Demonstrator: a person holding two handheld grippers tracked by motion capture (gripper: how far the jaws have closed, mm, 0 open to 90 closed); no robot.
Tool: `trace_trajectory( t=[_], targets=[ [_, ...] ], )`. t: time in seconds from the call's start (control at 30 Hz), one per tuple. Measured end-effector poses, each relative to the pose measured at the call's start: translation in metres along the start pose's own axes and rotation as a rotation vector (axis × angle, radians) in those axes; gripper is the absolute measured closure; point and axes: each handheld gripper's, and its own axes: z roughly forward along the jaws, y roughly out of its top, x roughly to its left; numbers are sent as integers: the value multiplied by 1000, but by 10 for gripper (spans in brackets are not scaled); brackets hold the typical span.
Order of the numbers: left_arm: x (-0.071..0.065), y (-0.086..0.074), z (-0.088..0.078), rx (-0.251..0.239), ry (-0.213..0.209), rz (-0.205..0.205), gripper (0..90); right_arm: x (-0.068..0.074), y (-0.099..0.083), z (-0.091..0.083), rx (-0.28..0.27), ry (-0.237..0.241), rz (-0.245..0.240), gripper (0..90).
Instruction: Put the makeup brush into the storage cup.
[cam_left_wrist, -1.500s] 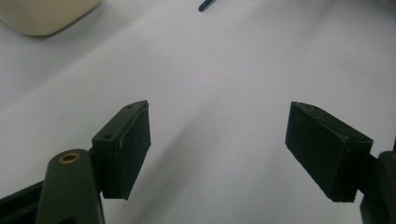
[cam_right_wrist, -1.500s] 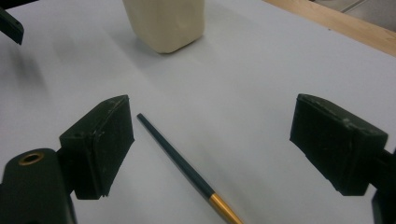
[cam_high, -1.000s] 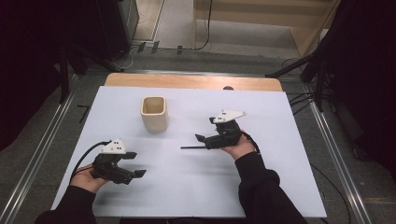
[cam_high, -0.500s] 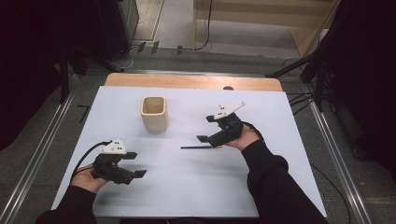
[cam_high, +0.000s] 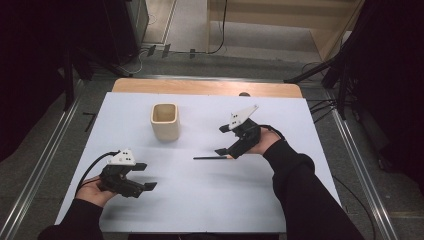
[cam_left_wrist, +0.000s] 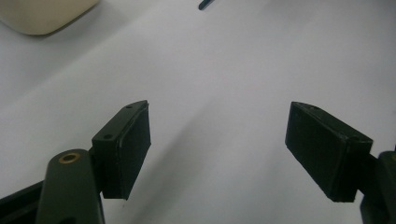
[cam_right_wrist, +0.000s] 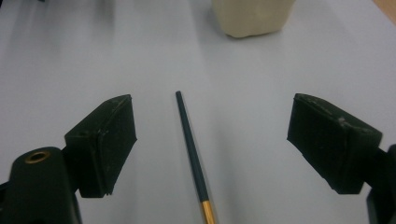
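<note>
From the high view, the worktop (cam_high: 200, 200) carried two loose things: one cream cup (cam_high: 164, 121) and one dark pencil (cam_high: 210, 157). The cup stood upright toward the far edge, left of the middle. The pencil lay flat near the middle, pointing toward the left edge, its right end just below the right gripper (cam_high: 223, 140). That gripper was tilted over the pencil's right end with its jaws apart and nothing between them. The left gripper (cam_high: 145, 175) hovered near the near left corner, well apart from both cup and pencil, jaws also apart.

In the left gripper view, two black jaws stood wide apart over bare white worktop (cam_left_wrist: 224, 93), gripping nothing. One corner of the cup (cam_left_wrist: 44, 16) showed at the top left, and one tip of the pencil (cam_left_wrist: 205, 4) at the top edge.

In the right gripper view, the two jaws stood wide, one to each side of the pencil (cam_right_wrist: 190, 144), not touching it. The pencil lay between them, dark green with a gold band (cam_right_wrist: 208, 212) at its near end, its tip pointing toward the cup (cam_right_wrist: 252, 16) farther off.
</note>
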Motion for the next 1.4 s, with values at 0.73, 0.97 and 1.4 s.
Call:
trace_trajectory(
  t=[0.73,0.97,1.4],
  targets=[
    [0,0,0,-6,-2,1,230,-4,20,4,284,22,-89,207],
    [0,0,0,-10,-1,2,230,-3,28,8,367,26,-120,209],
    [0,0,0,-7,-1,2,230,0,36,16,502,2,-162,227]
  ],
)
